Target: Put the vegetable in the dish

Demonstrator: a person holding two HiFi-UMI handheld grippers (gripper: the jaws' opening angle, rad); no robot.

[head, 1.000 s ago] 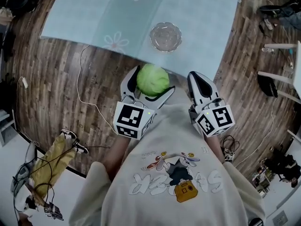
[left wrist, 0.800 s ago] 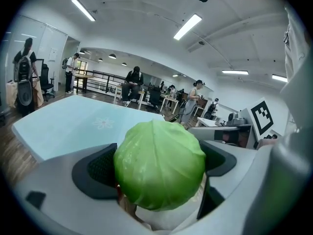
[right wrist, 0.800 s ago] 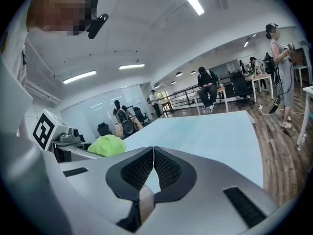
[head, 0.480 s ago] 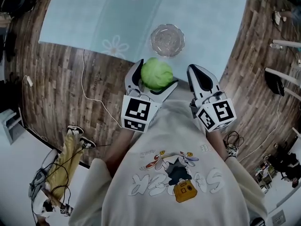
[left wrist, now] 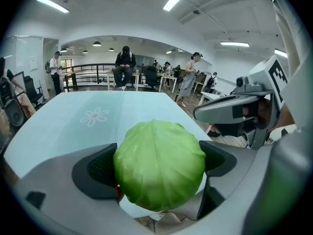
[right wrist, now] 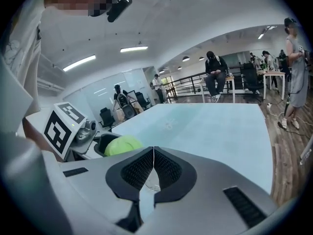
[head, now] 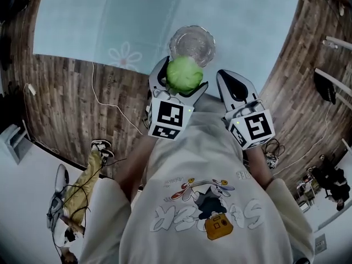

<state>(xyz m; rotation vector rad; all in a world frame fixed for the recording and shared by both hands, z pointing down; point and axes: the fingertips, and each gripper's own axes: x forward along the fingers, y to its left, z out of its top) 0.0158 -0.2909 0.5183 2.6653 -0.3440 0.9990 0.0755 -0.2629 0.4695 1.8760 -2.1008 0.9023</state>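
A round green cabbage point(head: 184, 75) is clamped between the jaws of my left gripper point(head: 179, 81), held in the air just short of the table's near edge. In the left gripper view the cabbage point(left wrist: 160, 164) fills the space between both pads. A clear glass dish point(head: 192, 44) sits on the pale blue table just beyond the cabbage, partly hidden by it. My right gripper point(head: 231, 88) hovers to the right at the same height; its jaws point(right wrist: 153, 168) meet with nothing in them. The cabbage point(right wrist: 122, 144) shows again at the left of the right gripper view.
The pale blue tablecloth point(head: 110, 21) with white flower prints covers the table ahead. A white cable point(head: 104, 98) trails over the wooden floor at the left. People and desks stand far behind the table point(left wrist: 124, 62).
Both grippers have moved forward toward the table. The cabbage now overlaps the near rim of the glass dish, where earlier it hung well short of it.
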